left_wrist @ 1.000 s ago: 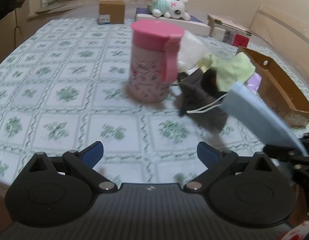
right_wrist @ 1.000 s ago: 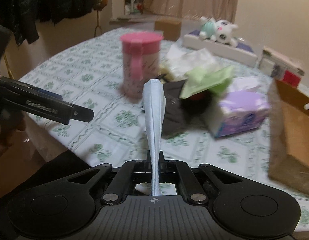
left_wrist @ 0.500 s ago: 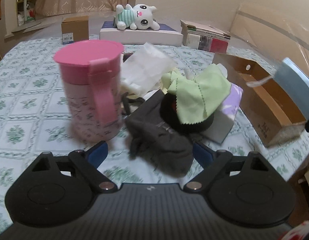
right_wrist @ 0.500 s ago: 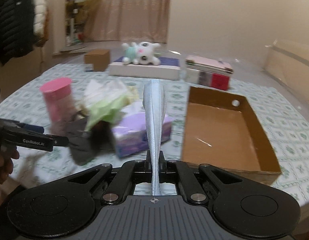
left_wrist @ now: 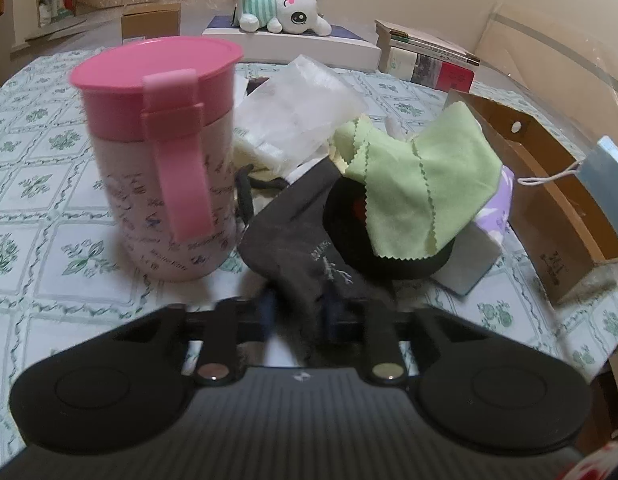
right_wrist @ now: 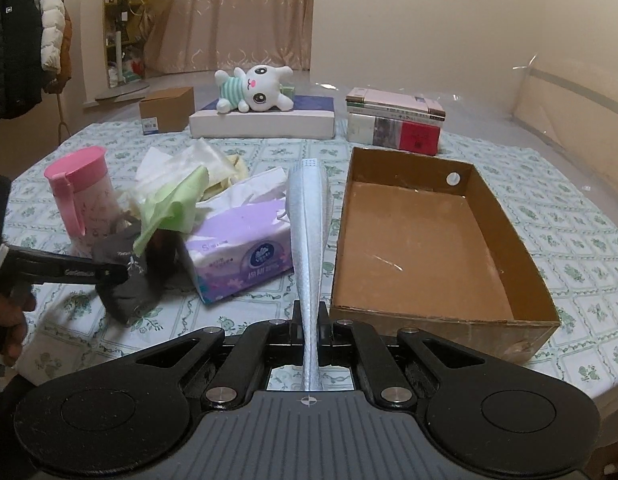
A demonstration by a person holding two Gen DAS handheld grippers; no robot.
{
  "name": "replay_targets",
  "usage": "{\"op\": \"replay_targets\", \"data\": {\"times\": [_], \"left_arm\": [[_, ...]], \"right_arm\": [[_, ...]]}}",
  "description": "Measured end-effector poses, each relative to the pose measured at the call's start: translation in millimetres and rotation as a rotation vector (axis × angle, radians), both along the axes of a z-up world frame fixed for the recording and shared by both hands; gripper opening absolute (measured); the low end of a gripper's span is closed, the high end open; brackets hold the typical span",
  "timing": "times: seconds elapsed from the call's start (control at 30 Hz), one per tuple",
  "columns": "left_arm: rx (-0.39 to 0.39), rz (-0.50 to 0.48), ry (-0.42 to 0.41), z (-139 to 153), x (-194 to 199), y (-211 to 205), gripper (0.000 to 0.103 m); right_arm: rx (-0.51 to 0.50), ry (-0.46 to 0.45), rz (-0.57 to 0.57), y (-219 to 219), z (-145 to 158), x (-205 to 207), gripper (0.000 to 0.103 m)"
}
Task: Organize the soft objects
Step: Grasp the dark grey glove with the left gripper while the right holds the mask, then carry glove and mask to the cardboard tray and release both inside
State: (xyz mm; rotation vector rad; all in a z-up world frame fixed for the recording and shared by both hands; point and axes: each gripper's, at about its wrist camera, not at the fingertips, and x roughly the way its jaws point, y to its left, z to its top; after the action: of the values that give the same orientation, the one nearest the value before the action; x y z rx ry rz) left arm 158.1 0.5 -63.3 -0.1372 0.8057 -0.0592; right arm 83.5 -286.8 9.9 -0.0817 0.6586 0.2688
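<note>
grey sock fabric [left_wrist: 305, 256] sits between the jaws of the left gripper [left_wrist: 297, 312], which are closing on its near end — the pads are blurred, but the cloth bunches up between them, so the pinch looks made or nearly so. the right gripper [right_wrist: 312, 320] is pressed together on a pale blue face mask [right_wrist: 309, 216], which stands edge-on above the tablecloth, just beside the open cardboard box [right_wrist: 521, 240].

to do this well, the left pinch should take a full fold of the sock rather than a loose edge, since thin knit slips. the sock runs under the black round item [left_wrist: 389, 240] with the green cloth [left_wrist: 413, 184] draped on it, and lies beside the pink-lidded cup [left_wrist: 165, 152] — so a lift should probably go up and toward the holder, slowly, to avoid dragging the pile or tipping the cup. the mask only needs carrying over the box wall before release; the box looks empty.
</note>
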Motion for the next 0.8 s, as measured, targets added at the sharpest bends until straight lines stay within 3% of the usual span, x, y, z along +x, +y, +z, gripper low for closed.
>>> {"op": "replay_targets", "data": {"times": [0.4,0.8], "left_arm": [[0.052,-0.01,-0.076,45.5,-57.9,20.5,0.008],[0.088,-0.086,-0.201,107.9,-59.5,16.4,0.008]], "right_arm": [[0.016,-0.025,0.01,10.0,7.0,-10.8,0.002],[0.046,-0.041,0.017,17.7,13.4,-15.9,0.002]]}}
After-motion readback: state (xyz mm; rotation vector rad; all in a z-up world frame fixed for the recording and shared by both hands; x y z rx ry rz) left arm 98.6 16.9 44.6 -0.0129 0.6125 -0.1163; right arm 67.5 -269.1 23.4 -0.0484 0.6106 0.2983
